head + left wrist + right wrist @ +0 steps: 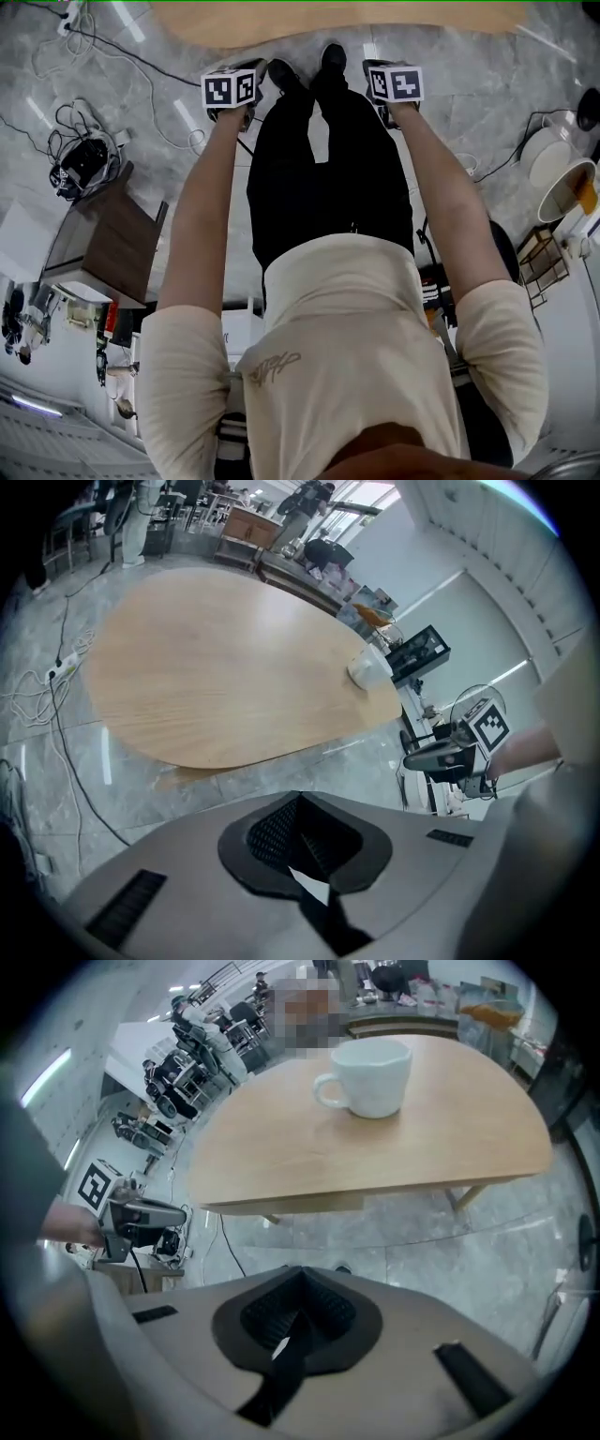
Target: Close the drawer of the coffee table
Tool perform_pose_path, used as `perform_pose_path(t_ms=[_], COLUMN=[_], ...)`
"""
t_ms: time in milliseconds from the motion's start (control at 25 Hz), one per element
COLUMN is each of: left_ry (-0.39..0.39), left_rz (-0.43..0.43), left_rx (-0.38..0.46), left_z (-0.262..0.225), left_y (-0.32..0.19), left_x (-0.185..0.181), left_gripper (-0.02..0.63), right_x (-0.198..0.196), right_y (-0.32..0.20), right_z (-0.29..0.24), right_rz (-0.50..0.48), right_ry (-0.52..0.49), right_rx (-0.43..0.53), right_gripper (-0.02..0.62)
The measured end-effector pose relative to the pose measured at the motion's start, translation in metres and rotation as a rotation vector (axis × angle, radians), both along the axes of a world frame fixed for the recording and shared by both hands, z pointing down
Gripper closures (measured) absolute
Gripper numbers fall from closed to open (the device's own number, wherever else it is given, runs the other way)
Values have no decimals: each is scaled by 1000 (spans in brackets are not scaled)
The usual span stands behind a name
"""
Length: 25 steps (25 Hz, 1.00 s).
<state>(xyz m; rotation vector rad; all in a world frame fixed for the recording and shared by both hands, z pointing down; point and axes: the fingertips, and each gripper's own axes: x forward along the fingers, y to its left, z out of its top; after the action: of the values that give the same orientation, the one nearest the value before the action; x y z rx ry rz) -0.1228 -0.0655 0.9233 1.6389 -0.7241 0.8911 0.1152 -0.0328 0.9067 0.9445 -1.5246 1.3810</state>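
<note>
My left gripper (300,841) and right gripper (295,1321) are both pinched together, empty; the coffee table (309,1157) lies straight ahead, about equally near both; its drawer I cannot make out

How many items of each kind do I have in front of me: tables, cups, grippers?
Light wooden oval coffee table: 1
White ceramic cup with a handle, standing on the table: 1
Handheld grippers: 2 (left gripper, right gripper)
Total: 4
</note>
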Motion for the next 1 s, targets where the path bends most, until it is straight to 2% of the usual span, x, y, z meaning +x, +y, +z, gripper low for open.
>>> perform_pose_path(t_ms=[120, 240, 560, 760, 1000], left_ry=[-16, -31, -22, -51, -98], left_rz=[-38, -55, 4, 18, -69], left_rx=[10, 17, 42, 77, 84], left_z=[-41, -76, -178, -217, -245], left_y=[9, 19, 69, 82, 105], left_x=[-9, -12, 12, 3, -26], left_gripper=[601, 601, 601, 601, 601], right_x=[3, 4, 17, 38, 57], right_y=[0, -6, 15, 40, 70], right_z=[-41, -78, -170, -205, -236], right_rz=[42, 42, -83, -161, -227], right_ry=[-10, -21, -23, 20, 7], right_rx=[30, 62, 116, 136, 191], right_gripper=[600, 600, 600, 600, 601])
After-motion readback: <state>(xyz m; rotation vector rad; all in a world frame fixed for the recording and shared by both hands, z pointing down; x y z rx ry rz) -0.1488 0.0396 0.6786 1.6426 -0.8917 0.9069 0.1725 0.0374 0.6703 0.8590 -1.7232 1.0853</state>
